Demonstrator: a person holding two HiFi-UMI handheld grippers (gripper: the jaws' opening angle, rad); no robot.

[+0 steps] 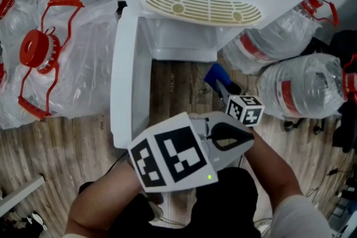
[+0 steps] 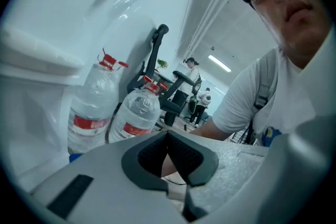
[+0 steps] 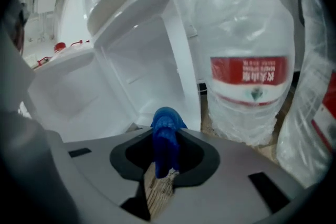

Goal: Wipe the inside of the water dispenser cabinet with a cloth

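Nearest the body, the left gripper [image 2: 168, 140] has its 2 ribbed black pads pressed together with nothing between them. It points away from the work and takes no part in it. Its shell is grey, grainy plastic.

Just ahead, the right gripper [image 3: 165, 157] is clamped on the cloth [image 3: 167, 126], a bright blue, soft, bunched fold that stands up out of the jaws. In the head view the cloth hangs over the wood-plank floor [image 1: 178, 83], in front of the cabinet [image 1: 178, 42] opening and apart from it, touching no wall.

My reading is that wiping is not under way. The cloth is gripped and the door [image 1: 124, 69] is swung open, but every inner face looks left to do: the floor of the box, the 2 sides, the back and the top. The pictures show no damp streaks, so I cannot tell whether any of it has been wiped.

The cabinet is smooth, glossy white plastic, a plain square-cornered box with a shallow ledge inside. Above it sits a cream oval drip grille [image 1: 203, 8] with slots. Further right lie 2 large clear water bottles [image 1: 301, 86] with red labels, ridged and round. To the far left, more bottles with red handles sit in thin, crinkled clear bags [image 1: 83, 64].
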